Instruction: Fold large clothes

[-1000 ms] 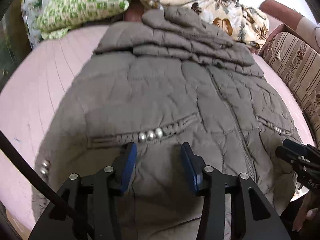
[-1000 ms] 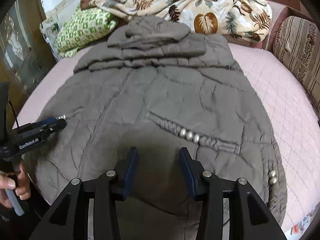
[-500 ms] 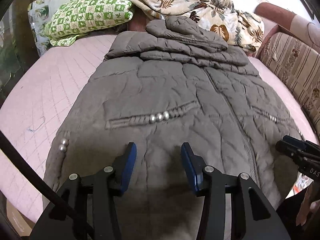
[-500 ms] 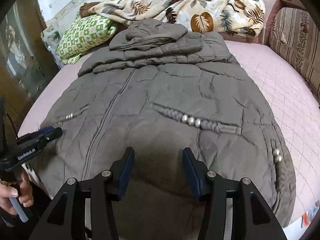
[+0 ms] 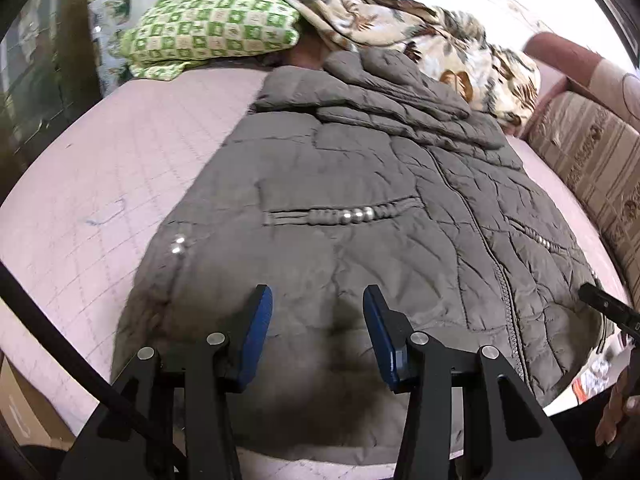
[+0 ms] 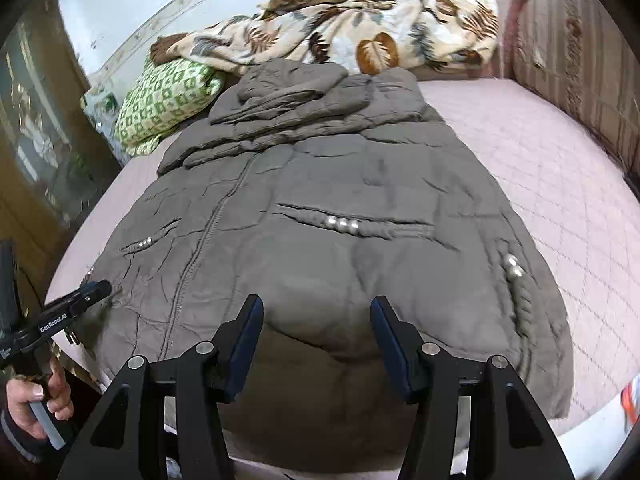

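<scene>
A large grey-brown quilted coat (image 5: 360,184) lies flat, front up, on a pink quilted bed (image 5: 100,184), hood at the far end and hem toward me; it also shows in the right wrist view (image 6: 328,184). My left gripper (image 5: 318,308) is open and empty above the hem's left part. My right gripper (image 6: 316,316) is open and empty above the hem's right part. Each gripper shows at the edge of the other's view: the right (image 5: 604,308), the left (image 6: 76,300).
A green patterned pillow (image 5: 216,28) and a leaf-print blanket (image 6: 360,28) lie at the head of the bed. A striped sofa (image 5: 588,152) runs along the right side. A dark cabinet (image 6: 36,160) stands at the left.
Both grippers have pulled back toward the hem and risen a little, so more of the coat and bed shows. Both stay open; the coat has not moved.
</scene>
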The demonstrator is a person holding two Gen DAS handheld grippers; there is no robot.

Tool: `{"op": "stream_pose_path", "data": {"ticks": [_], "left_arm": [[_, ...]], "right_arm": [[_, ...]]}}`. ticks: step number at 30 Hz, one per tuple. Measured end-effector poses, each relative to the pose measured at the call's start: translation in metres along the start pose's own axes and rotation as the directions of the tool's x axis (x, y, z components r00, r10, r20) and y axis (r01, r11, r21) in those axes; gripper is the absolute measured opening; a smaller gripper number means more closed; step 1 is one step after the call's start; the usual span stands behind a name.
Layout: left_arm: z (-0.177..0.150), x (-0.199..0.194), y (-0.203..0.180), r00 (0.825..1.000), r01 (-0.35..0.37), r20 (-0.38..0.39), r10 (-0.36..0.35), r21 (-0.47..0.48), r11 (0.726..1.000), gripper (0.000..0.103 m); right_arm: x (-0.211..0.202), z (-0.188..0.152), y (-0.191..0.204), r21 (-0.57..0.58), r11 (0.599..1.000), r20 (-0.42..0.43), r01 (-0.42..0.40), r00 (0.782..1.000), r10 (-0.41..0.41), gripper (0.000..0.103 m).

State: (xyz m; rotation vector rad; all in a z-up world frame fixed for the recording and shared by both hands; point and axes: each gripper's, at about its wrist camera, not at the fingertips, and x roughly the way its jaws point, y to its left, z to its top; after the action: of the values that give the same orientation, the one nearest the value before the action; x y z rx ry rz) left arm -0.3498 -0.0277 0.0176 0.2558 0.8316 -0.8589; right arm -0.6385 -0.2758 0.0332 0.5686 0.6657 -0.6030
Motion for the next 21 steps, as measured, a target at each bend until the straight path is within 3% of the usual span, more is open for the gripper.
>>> {"op": "stream_pose_path", "data": {"ticks": [10, 14, 18, 21], "left_arm": [[-0.012, -0.011, 0.041, 0.998, -0.038, 0.052, 0.045, -0.114, 0.993, 0.046], [-0.017, -0.012, 0.041, 0.997, -0.038, 0.057, 0.043, -0.099, 0.994, 0.046], [-0.022, -0.020, 0.046, 0.998, -0.011, 0.065, 0.019, -0.128, 0.992, 0.060], [-0.028, -0.027, 0.056, 0.997, -0.013, 0.078, 0.026, -0.163, 0.986, 0.065]], "right_arm": [[-0.033, -0.002, -0.045, 0.141, 0.990, 0.080, -0.002, 0.997, -0.010, 0.062], [-0.043, -0.002, -0.063, 0.193, 0.981, 0.107, 0.005, 0.994, -0.026, 0.064], [-0.056, -0.003, -0.089, 0.242, 0.970, 0.143, 0.027, 0.988, -0.063, 0.068], [-0.064, -0.011, -0.114, 0.305, 0.952, 0.158, 0.031, 0.984, -0.083, 0.073]]}}
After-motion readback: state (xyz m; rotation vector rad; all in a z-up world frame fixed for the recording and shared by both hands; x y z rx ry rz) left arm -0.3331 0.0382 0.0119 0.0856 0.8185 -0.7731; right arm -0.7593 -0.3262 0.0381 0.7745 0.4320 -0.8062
